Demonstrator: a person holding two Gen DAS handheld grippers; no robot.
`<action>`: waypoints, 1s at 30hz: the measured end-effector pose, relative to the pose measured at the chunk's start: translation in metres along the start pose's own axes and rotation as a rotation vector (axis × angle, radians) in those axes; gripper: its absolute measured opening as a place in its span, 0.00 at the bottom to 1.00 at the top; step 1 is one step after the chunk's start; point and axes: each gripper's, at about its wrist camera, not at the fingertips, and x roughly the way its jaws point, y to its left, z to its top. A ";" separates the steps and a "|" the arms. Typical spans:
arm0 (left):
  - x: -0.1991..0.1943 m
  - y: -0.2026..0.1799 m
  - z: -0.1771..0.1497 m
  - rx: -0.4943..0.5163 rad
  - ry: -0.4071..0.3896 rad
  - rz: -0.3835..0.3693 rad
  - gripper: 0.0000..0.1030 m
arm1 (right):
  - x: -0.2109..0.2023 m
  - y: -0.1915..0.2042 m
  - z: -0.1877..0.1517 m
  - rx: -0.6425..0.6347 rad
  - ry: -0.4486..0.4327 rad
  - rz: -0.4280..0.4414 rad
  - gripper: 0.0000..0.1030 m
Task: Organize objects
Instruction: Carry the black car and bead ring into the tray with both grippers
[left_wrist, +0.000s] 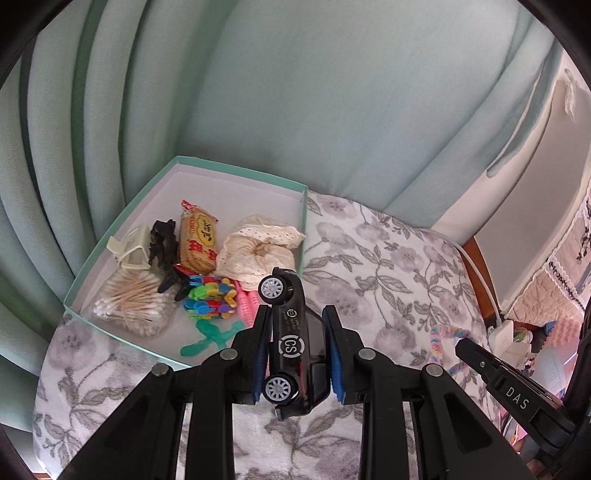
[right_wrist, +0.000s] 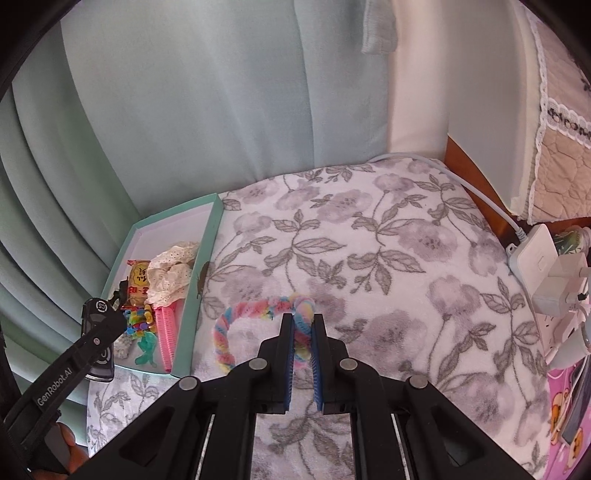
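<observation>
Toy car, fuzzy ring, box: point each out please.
toy car (left_wrist: 295, 343), left wrist view, on its black side by the CS logo.
fuzzy ring (right_wrist: 221, 339), right wrist view, on its left curve.
box (right_wrist: 201, 295), right wrist view, on its teal right wall.

black toy car (left_wrist: 295, 343) | on side, clamped | pastel rope ring (right_wrist: 258, 325) | on blanket

A shallow box (left_wrist: 304, 218) sits on the blanket (left_wrist: 388, 258) at ten o'clock, against the curtain (left_wrist: 295, 92). In it: cotton swabs (left_wrist: 133, 302) at its near-left corner, a snack packet (left_wrist: 197, 240) centre, a lace cloth (left_wrist: 258, 247) right. A twisted rope ring (right_wrist: 236, 325) lies on the blanket just right of the box. A power strip (right_wrist: 535, 258) sits at three o'clock.
</observation>
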 end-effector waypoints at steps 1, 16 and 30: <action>-0.001 0.007 0.002 -0.012 -0.005 0.006 0.28 | 0.002 0.005 0.000 -0.009 0.002 0.002 0.09; -0.001 0.102 0.009 -0.174 -0.027 0.087 0.28 | 0.031 0.087 0.010 -0.135 0.033 0.062 0.09; 0.009 0.132 0.016 -0.232 -0.018 0.084 0.28 | 0.064 0.148 0.019 -0.244 0.069 0.112 0.09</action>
